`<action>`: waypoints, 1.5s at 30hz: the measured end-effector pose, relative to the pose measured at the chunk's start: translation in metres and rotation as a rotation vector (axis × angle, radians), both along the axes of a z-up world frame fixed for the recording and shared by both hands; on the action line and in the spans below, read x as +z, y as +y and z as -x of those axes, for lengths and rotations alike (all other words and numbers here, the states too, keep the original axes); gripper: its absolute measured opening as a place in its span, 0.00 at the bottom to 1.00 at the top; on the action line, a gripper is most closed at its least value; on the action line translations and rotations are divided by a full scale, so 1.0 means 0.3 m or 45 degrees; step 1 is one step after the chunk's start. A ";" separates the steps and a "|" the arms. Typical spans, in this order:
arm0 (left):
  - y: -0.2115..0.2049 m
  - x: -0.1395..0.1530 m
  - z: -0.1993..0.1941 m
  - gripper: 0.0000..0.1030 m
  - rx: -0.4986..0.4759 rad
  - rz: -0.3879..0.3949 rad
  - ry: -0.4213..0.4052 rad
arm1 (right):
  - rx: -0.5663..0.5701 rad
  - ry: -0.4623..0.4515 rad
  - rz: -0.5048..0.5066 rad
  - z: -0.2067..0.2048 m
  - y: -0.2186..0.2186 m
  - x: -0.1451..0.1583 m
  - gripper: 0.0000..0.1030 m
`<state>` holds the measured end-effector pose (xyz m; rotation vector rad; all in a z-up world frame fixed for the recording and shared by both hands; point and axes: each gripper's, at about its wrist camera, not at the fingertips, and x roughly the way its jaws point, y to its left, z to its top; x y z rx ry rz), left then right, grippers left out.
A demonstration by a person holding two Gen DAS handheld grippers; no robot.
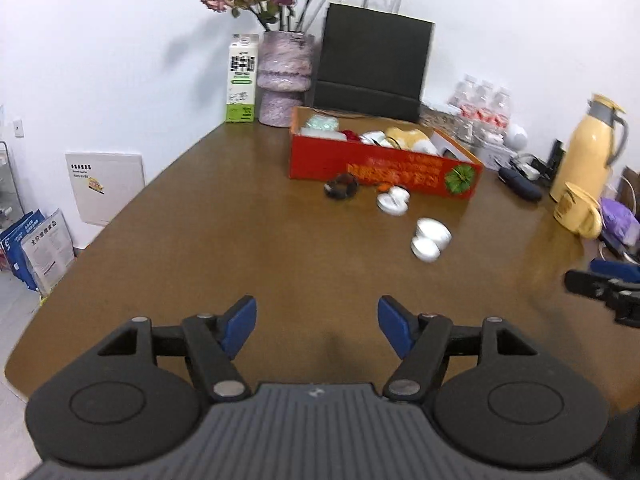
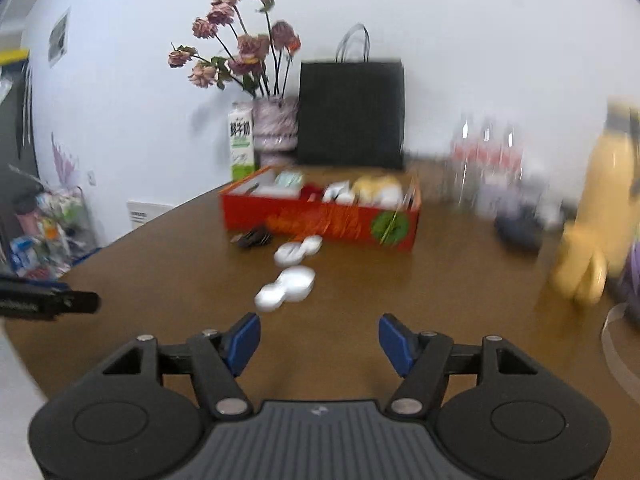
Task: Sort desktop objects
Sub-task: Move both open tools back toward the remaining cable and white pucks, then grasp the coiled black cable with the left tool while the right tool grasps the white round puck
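Observation:
A red cardboard box point(image 1: 380, 170) point(image 2: 320, 222) holding several small items stands on the brown table point(image 1: 224, 240). In front of it lie a dark ring-shaped object point(image 1: 341, 187) point(image 2: 254, 237), a small white case point(image 1: 393, 199) point(image 2: 298, 249) and a pair of white round containers point(image 1: 431, 239) point(image 2: 286, 288). My left gripper point(image 1: 317, 326) is open over bare table, well short of these things. My right gripper point(image 2: 319, 340) is also open and empty, just behind the white containers. The right gripper's tip point(image 1: 604, 290) shows at the left view's right edge, and the left gripper's tip point(image 2: 52, 303) at the right view's left edge.
At the back stand a milk carton point(image 1: 241, 80), a vase of dried flowers point(image 1: 285, 80) and a black paper bag point(image 1: 372, 66). Water bottles point(image 1: 482, 110), a dark case point(image 1: 520, 184), a yellow jug point(image 1: 592, 148) and a yellow mug point(image 1: 578, 210) crowd the right side.

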<state>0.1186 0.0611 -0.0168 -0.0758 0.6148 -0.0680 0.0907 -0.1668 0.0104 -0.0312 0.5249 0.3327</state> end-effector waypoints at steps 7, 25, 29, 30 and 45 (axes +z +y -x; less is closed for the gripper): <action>-0.129 -0.041 0.104 0.70 -0.209 -0.129 -0.009 | -0.062 0.071 0.085 0.146 0.018 -0.110 0.63; -0.208 -0.123 0.050 0.71 -0.296 -0.165 0.078 | -0.024 0.079 0.013 0.150 0.038 -0.154 0.63; -0.218 -0.130 0.023 0.71 -0.312 -0.168 0.080 | -0.044 0.093 -0.011 0.121 0.021 -0.166 0.63; -0.222 -0.135 0.014 0.71 -0.305 -0.175 0.081 | -0.050 0.106 -0.014 0.111 0.020 -0.173 0.63; -0.111 -0.065 -0.313 0.74 -0.199 -0.175 0.025 | 0.009 0.083 -0.008 -0.173 0.090 -0.123 0.63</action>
